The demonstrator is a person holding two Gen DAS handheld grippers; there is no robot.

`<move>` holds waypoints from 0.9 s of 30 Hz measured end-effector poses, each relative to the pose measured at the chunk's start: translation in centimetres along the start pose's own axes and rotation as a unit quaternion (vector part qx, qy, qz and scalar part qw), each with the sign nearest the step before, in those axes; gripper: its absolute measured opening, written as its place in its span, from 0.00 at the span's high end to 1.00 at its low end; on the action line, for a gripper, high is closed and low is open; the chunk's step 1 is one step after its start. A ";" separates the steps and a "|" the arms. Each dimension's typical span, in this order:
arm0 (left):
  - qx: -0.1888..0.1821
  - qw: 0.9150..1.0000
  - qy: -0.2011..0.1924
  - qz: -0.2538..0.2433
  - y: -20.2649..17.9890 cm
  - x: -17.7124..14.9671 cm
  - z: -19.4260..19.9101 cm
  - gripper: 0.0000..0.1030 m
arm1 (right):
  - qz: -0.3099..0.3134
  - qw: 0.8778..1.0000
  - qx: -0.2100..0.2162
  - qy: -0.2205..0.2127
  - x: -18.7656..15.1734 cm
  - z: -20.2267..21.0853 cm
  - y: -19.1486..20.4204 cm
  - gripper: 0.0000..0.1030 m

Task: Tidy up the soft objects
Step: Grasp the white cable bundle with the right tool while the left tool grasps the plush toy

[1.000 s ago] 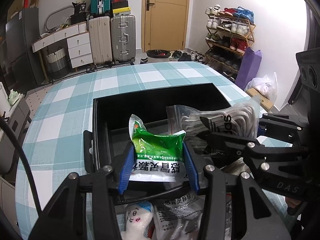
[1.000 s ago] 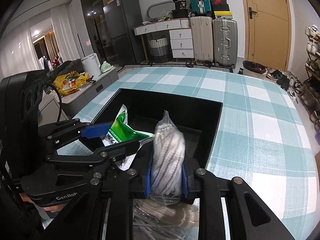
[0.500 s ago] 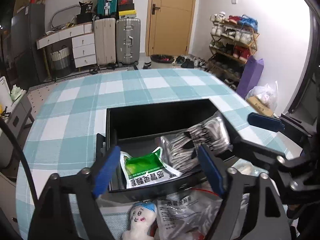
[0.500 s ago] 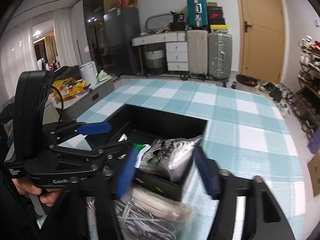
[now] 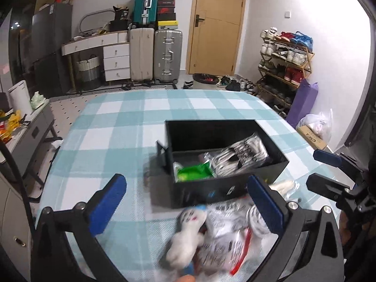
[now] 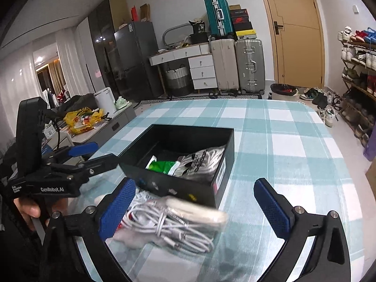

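Observation:
A black box (image 5: 199,193) (image 6: 164,183) stands open on the checked tablecloth. In it lie a green packet (image 5: 192,172) (image 6: 164,165) and a bagged striped textile (image 5: 242,155) (image 6: 202,162). My left gripper (image 5: 186,203) (image 6: 94,156) hangs back from the box's near wall, its jaws opening wide with nothing pressed between them. My right gripper (image 6: 195,209) (image 5: 326,172) is beside it, jaws also opening and empty. Below the left gripper lie a white plush doll (image 5: 188,232) and clear packets (image 5: 225,235). A bagged white cable (image 6: 169,223) lies under the right gripper.
The tablecloth (image 5: 112,136) (image 6: 282,145) stretches bare to the left of, right of and behind the box. A hand (image 6: 25,209) holds the left gripper. Suitcases, drawers and a shoe rack stand beyond the table.
Both grippers let go: the green packet and the bagged textile dropped into the box. Both sets of jaws spread wide and both grippers drew back from the box.

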State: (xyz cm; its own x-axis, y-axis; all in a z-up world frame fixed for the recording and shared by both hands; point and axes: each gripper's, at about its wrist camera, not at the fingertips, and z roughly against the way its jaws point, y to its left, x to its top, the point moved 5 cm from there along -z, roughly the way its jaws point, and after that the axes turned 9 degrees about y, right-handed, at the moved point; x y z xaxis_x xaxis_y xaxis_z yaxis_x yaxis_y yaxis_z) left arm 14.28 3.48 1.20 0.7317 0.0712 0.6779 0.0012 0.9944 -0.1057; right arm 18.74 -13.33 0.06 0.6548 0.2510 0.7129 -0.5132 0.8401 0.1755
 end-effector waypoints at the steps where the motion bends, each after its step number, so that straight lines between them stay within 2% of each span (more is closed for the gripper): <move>1: 0.002 1.000 0.001 0.001 0.2 -0.3 0.1 0.00 | 0.001 1.000 0.003 0.003 -0.4 -0.1 0.0 0.01; 5: 0.016 1.000 0.004 0.002 0.8 -1.4 0.4 0.00 | 0.004 1.000 0.003 0.013 -1.7 -0.1 0.0 0.01; 12: 0.011 1.000 -0.002 -0.004 0.4 -3.0 1.1 0.00 | 0.004 1.000 0.010 0.026 -2.5 0.0 0.2 0.01; 27: 0.012 1.000 0.025 -0.001 0.4 -5.3 0.2 0.00 | 0.005 0.997 0.032 0.074 -3.8 -2.5 0.8 0.01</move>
State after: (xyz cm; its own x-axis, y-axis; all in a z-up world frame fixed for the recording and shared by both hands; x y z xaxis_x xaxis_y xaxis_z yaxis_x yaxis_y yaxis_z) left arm 10.27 3.50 -2.26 0.7655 0.0649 0.6402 -0.0131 0.9963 -0.0853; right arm 17.18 -12.40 -4.24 0.7218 0.3311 0.6077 -0.5513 0.8060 0.2156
